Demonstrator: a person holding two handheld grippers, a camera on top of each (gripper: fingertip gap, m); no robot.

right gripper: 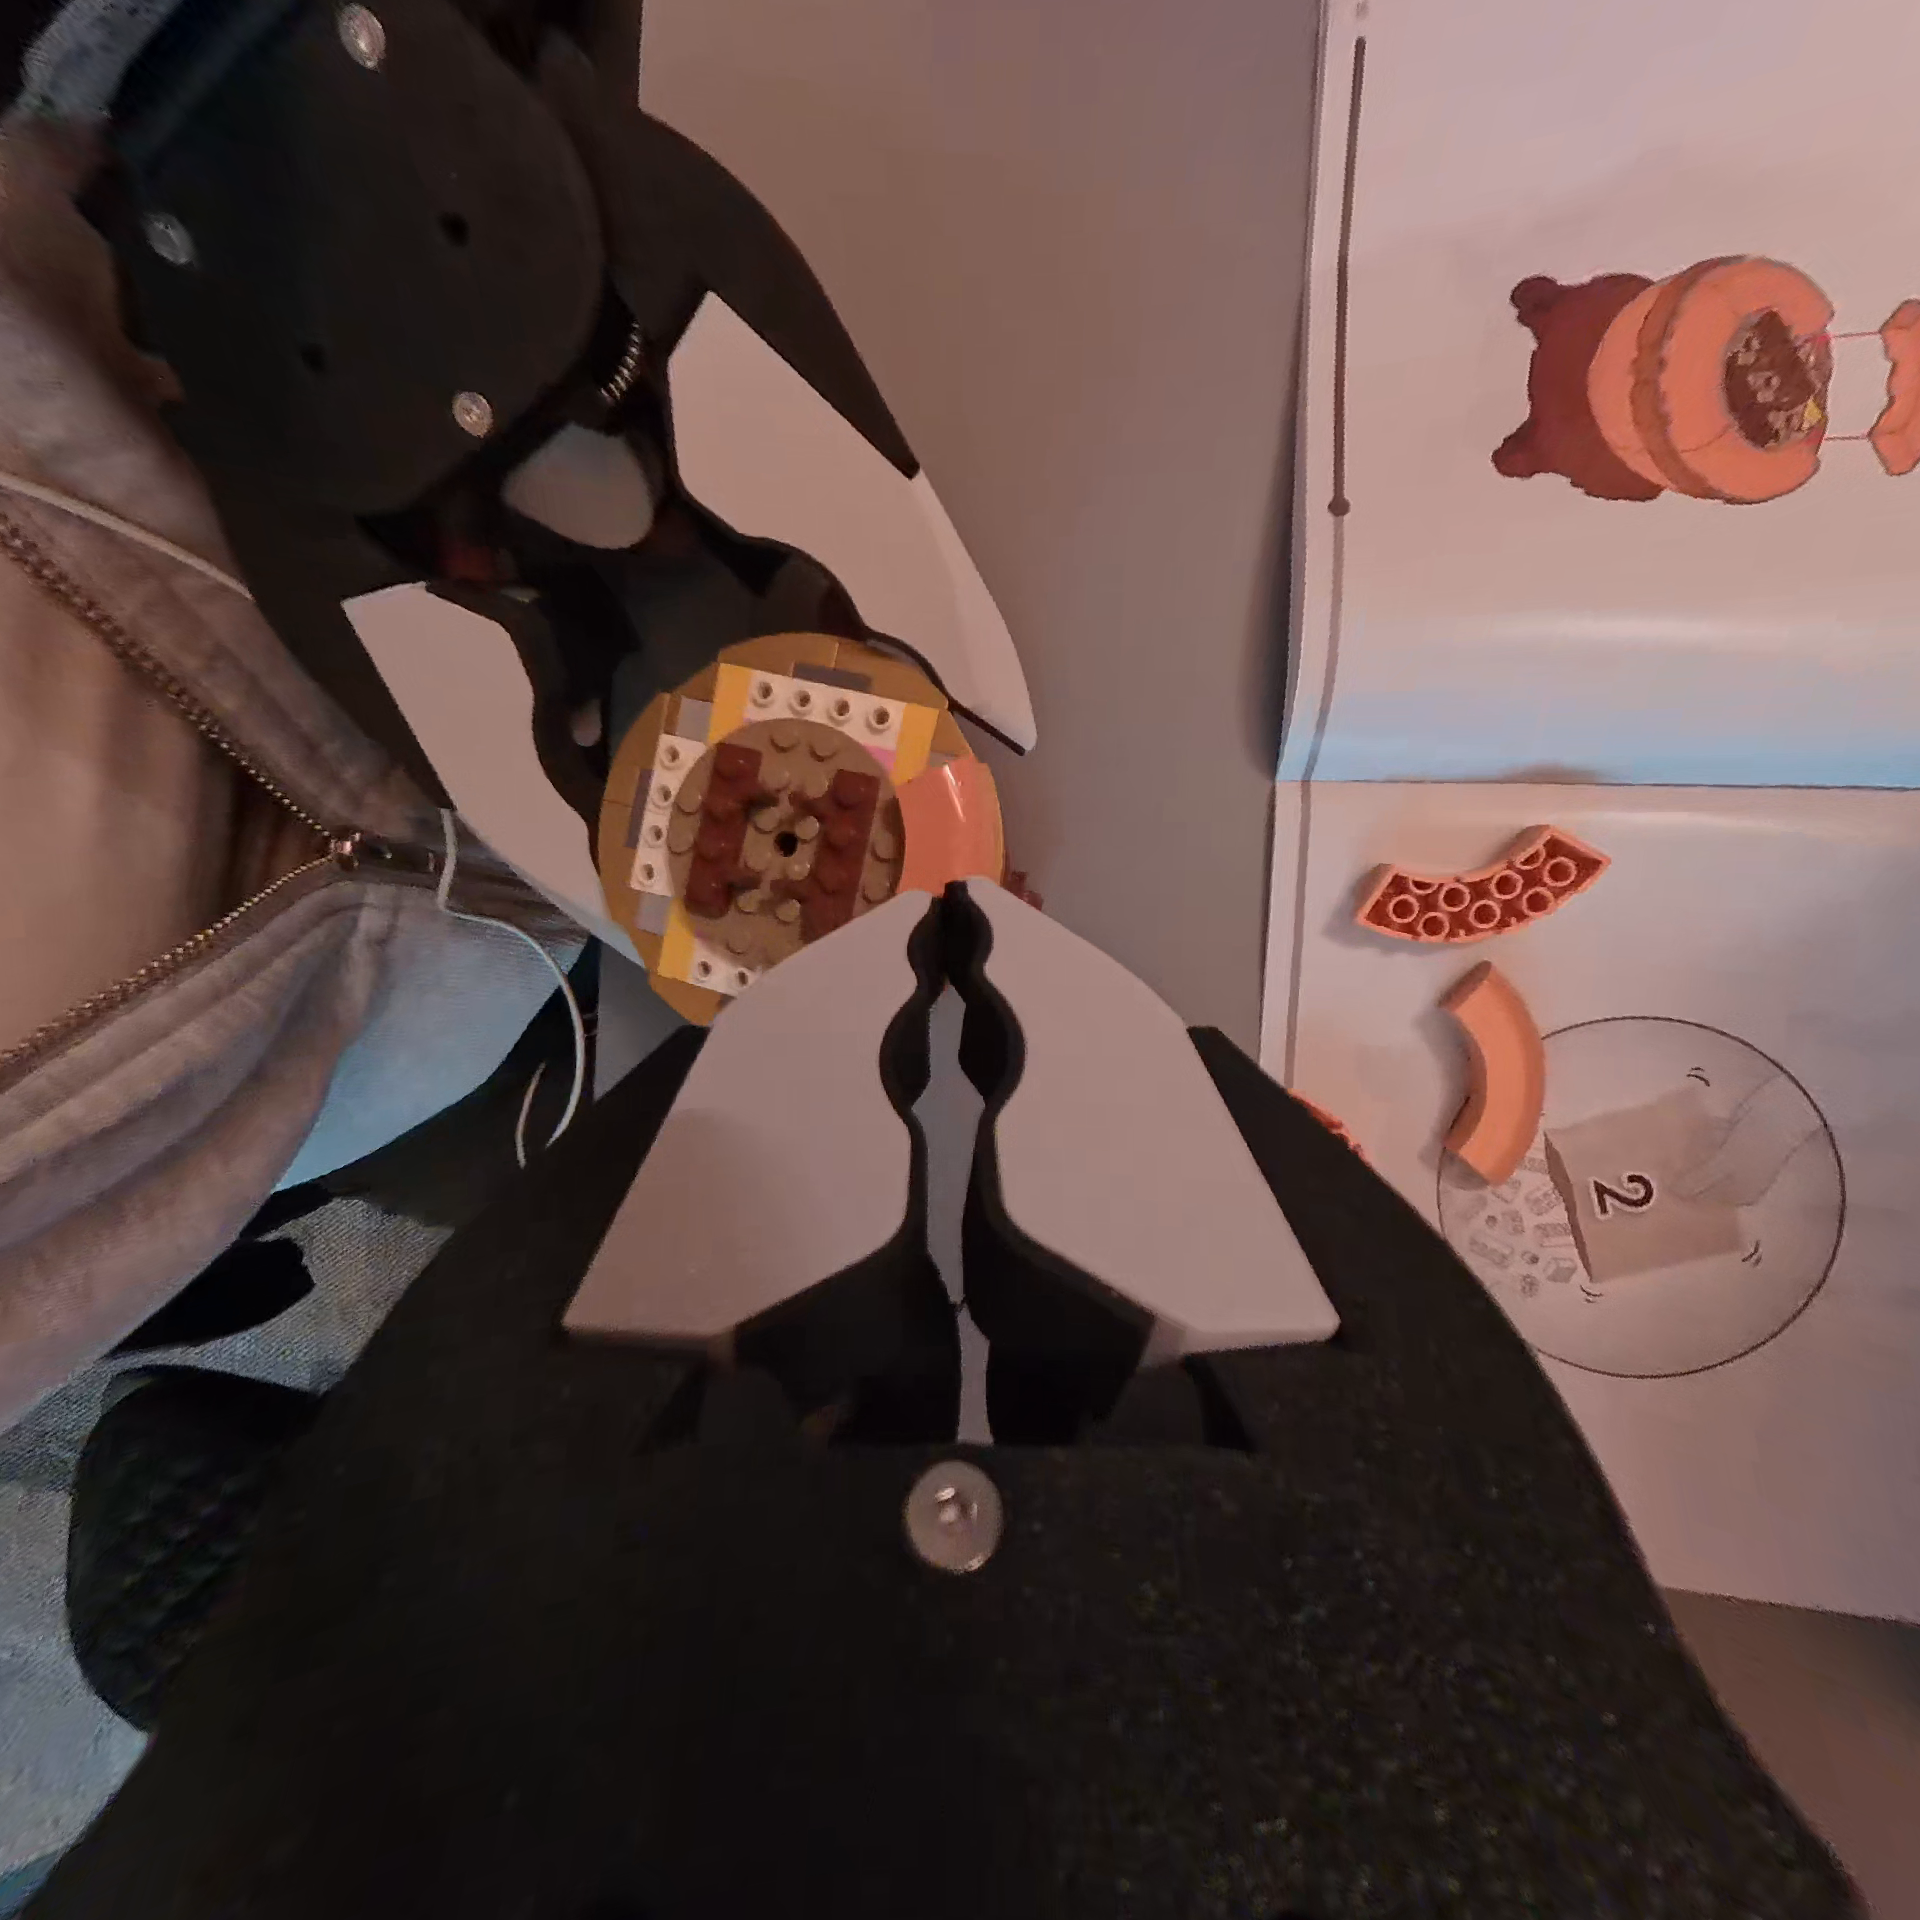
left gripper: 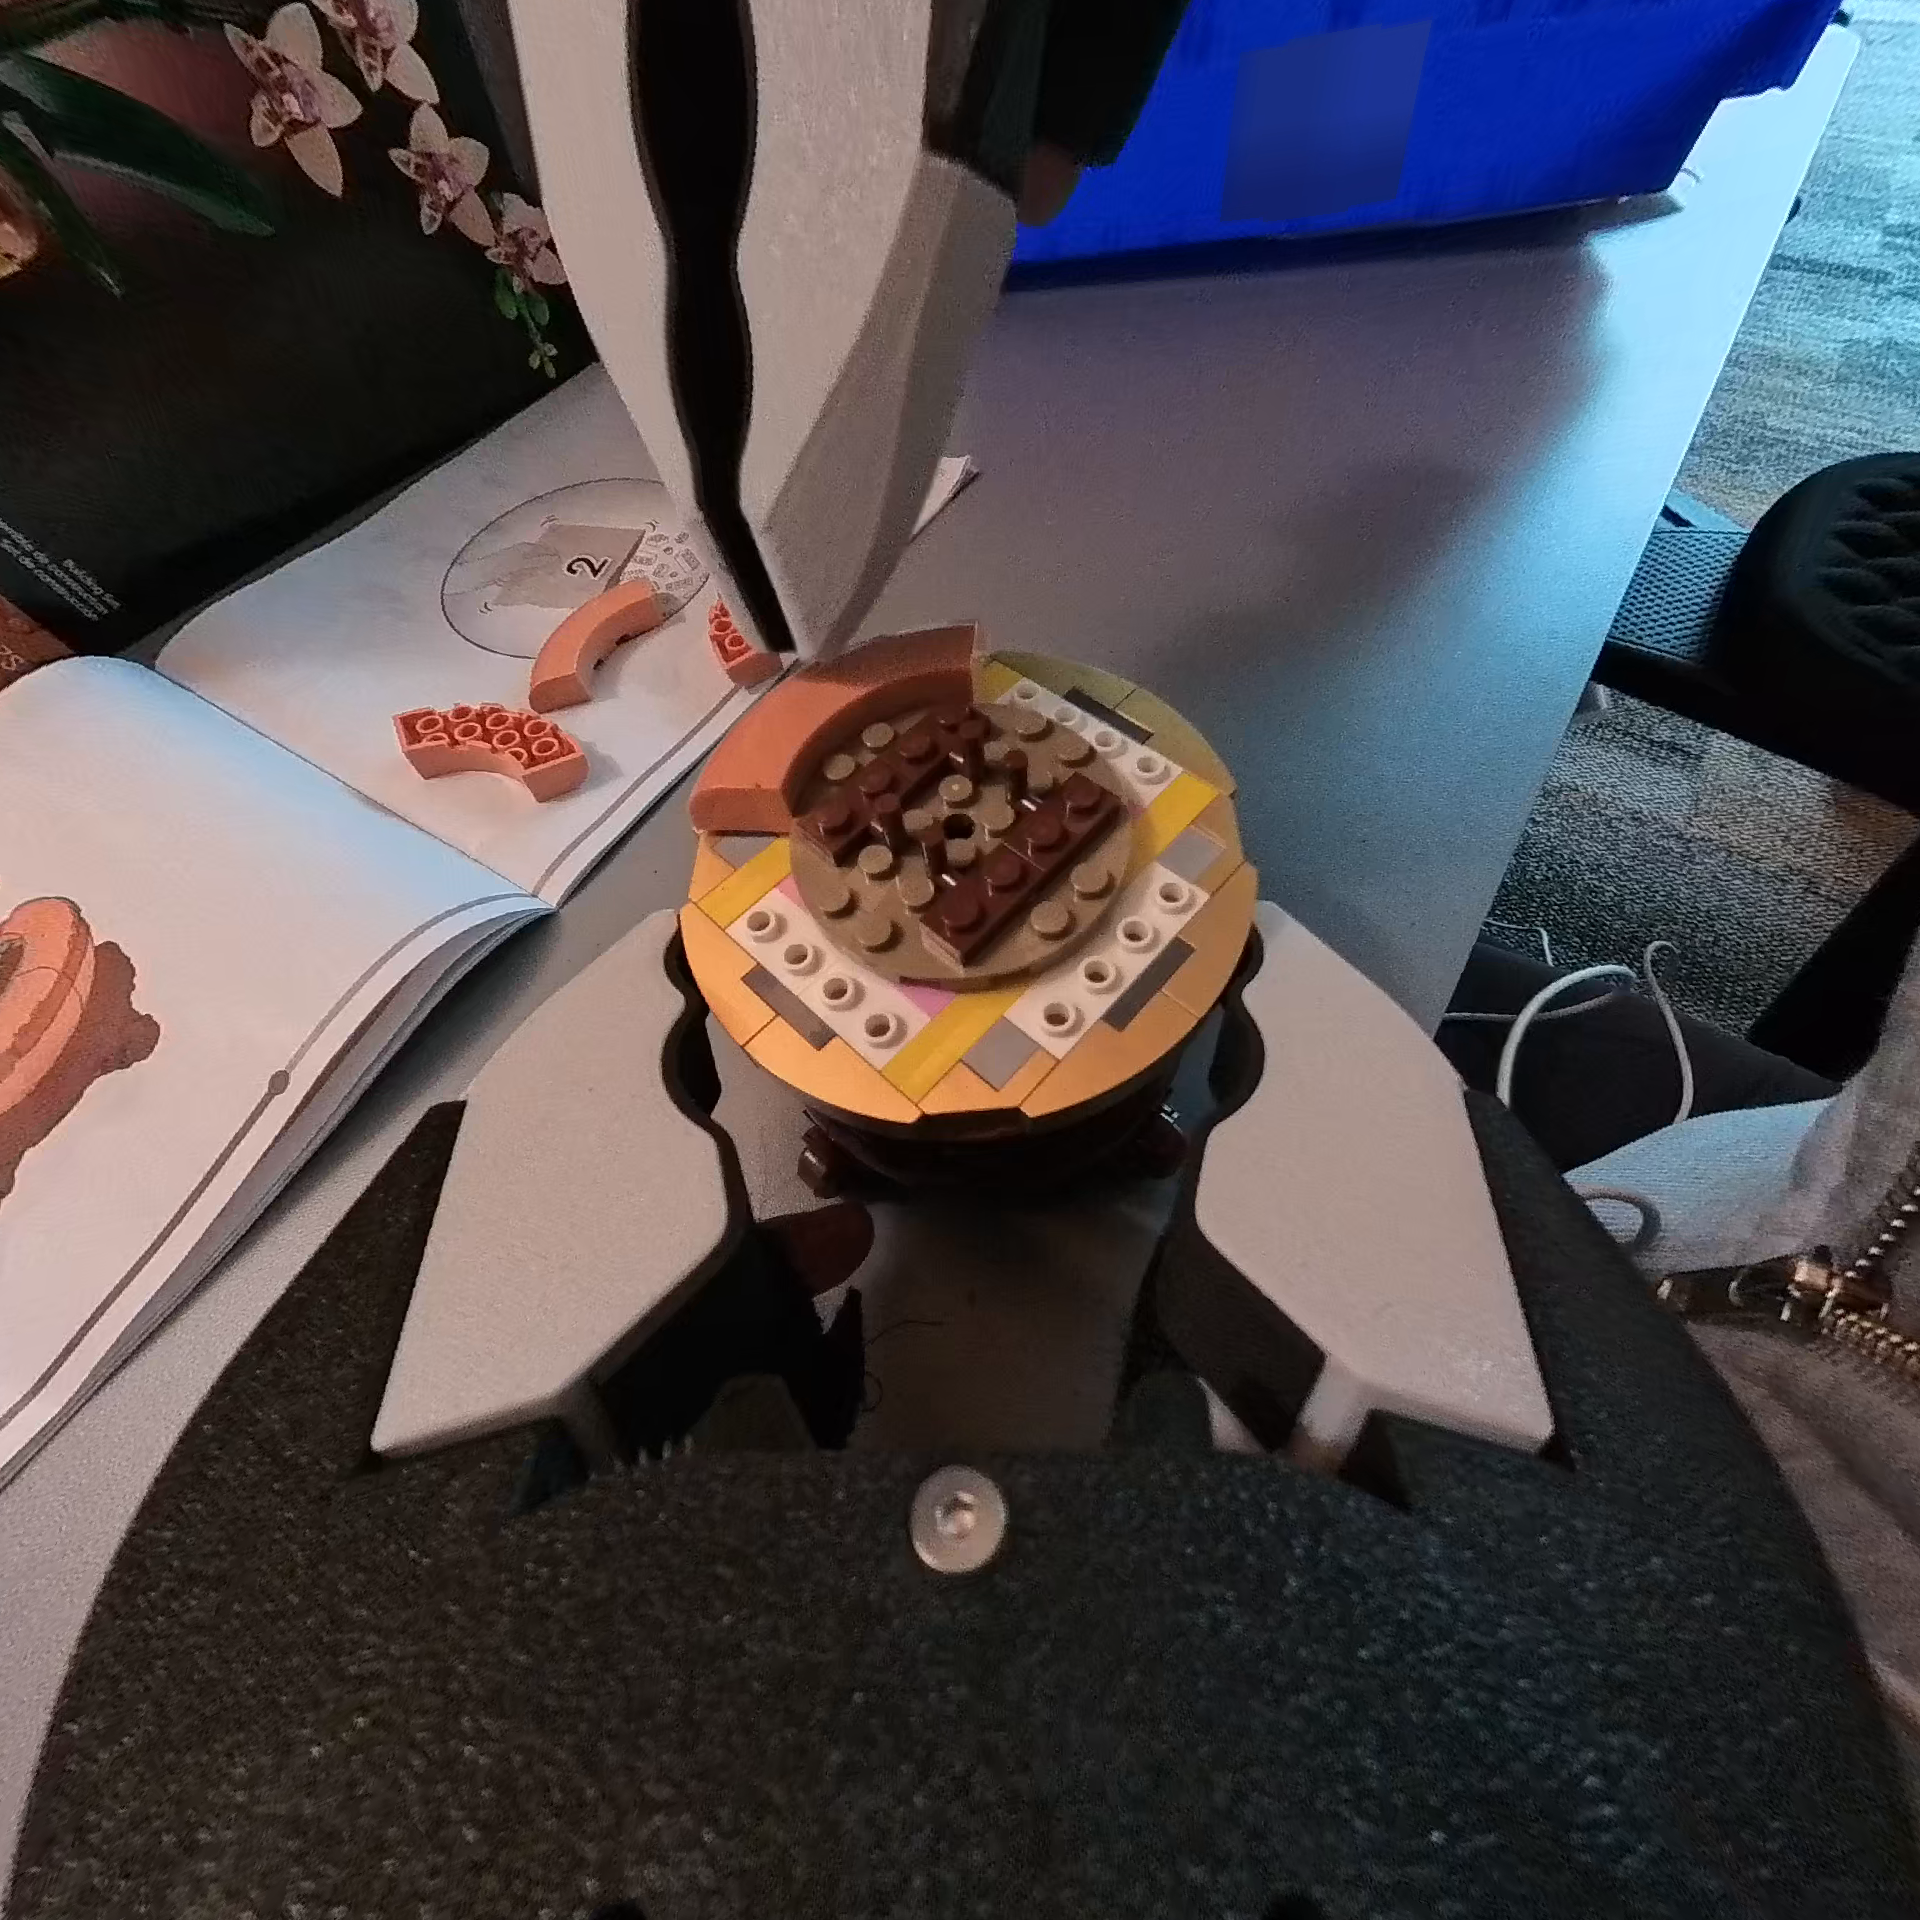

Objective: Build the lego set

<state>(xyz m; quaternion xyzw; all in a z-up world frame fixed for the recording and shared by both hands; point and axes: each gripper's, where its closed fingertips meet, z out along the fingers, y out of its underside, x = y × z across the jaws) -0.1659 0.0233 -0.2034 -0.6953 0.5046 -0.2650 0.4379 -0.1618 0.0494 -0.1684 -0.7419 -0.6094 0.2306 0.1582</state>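
My left hand-held gripper [left gripper: 966,997] holds the round lego build [left gripper: 961,883] between its fingers, above the bench [left gripper: 1299,499]. A curved brick [left gripper: 831,732] sits on the build's rim at ten o'clock. My right hand-held gripper [left gripper: 769,623] comes in from twelve o'clock, its tips together just beside that brick. At nine o'clock the instruction booklet [left gripper: 208,883] lies open on the bench, carrying a curved piece [left gripper: 592,655] and, before it, a studded curved piece [left gripper: 488,743]. A box [left gripper: 208,364] stands behind the booklet, a bin [left gripper: 1403,125] at one o'clock.
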